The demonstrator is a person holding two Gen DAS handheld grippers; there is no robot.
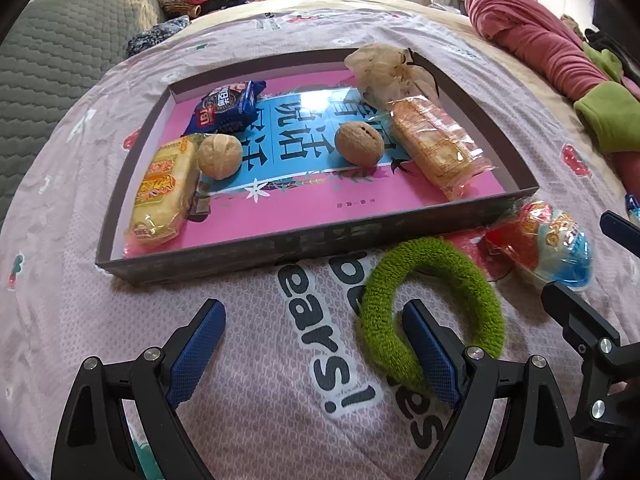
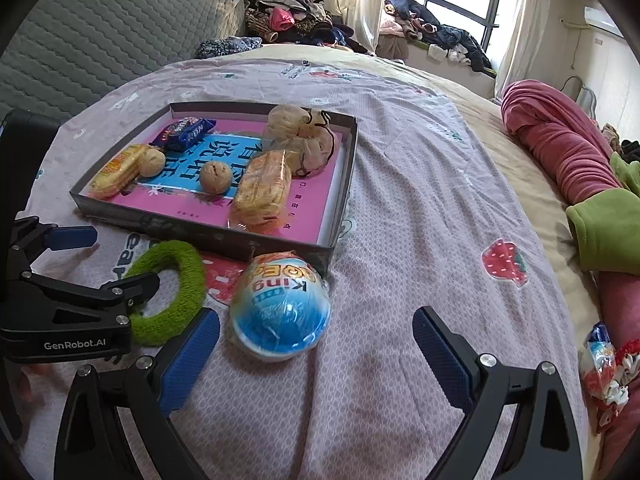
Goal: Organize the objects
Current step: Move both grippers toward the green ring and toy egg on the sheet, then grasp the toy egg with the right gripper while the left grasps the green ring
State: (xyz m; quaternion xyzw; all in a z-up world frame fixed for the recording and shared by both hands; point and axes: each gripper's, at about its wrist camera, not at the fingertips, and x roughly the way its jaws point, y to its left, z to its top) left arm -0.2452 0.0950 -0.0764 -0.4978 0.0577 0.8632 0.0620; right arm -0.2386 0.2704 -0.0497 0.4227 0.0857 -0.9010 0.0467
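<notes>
A green fuzzy ring [image 1: 432,256] [image 2: 180,264] lies on the pink bedsheet just in front of a shallow grey box [image 1: 320,240] [image 2: 200,232]. My left gripper [image 1: 314,340] [image 2: 120,258] is open, one blue pad inside the ring's hole and the other out on the sheet. A foil-wrapped blue and orange toy egg [image 2: 280,308] [image 1: 552,240] rests right of the ring by the box's corner. My right gripper [image 2: 316,344] [image 1: 580,256] is open around it, pads not touching. The box holds a pink book, two walnuts [image 1: 358,144], snack packets and a mesh bag [image 1: 384,68].
A rolled pink blanket [image 2: 560,148] and green cloth [image 2: 604,228] lie along the bed's right side. A small snack packet [image 2: 600,356] sits at the right edge. A grey quilted cushion [image 2: 100,32] and piled clothes [image 2: 288,12] are behind the box.
</notes>
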